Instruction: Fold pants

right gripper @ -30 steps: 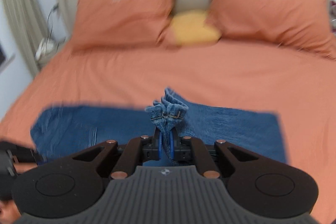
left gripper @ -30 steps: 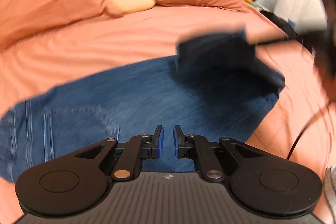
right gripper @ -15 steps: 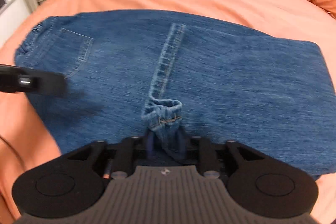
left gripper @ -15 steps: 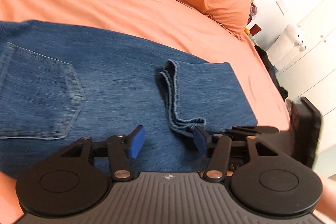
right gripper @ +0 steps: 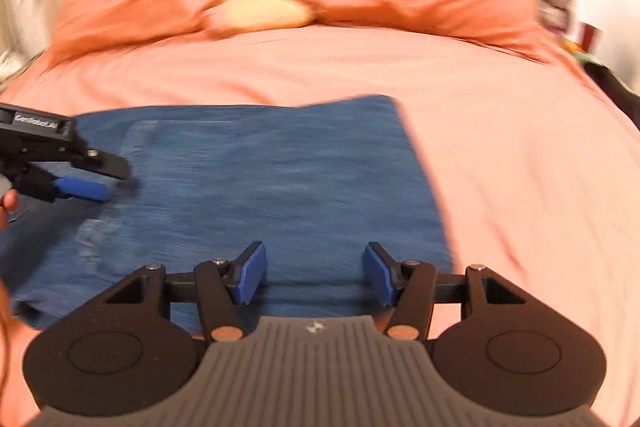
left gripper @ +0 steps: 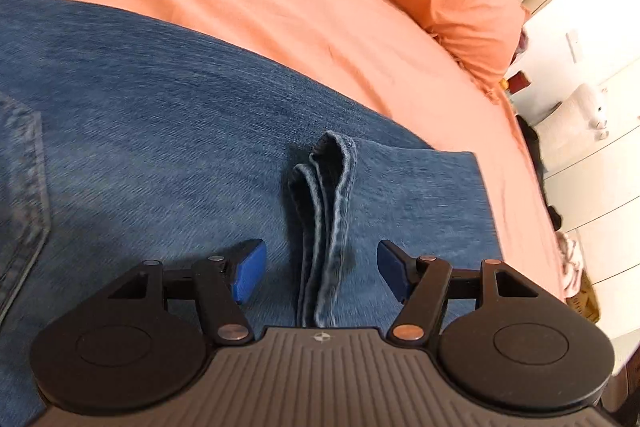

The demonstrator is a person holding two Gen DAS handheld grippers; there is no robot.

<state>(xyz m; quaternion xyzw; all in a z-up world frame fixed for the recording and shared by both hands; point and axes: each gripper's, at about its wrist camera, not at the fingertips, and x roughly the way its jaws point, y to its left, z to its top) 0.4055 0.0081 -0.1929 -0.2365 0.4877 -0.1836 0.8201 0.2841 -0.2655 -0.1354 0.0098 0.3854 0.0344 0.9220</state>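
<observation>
**Jaws wide on both grippers, jeans folded on bed**

Jaws of the left gripper (left gripper: 318,269) stand apart, straddling the stacked leg hems (left gripper: 326,211) without touching. Folded jeans (right gripper: 260,179) lie flat on the orange bed (right gripper: 520,147). The right gripper (right gripper: 312,273) hovers level over their near edge, holding nothing.

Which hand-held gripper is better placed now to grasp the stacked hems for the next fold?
Probably left: the left hand-held gripper is open with the stacked hems between its fingers. The right hand-held gripper hangs open over flat denim.

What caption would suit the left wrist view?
Open left gripper straddles the jeans hem on the bed.
</observation>
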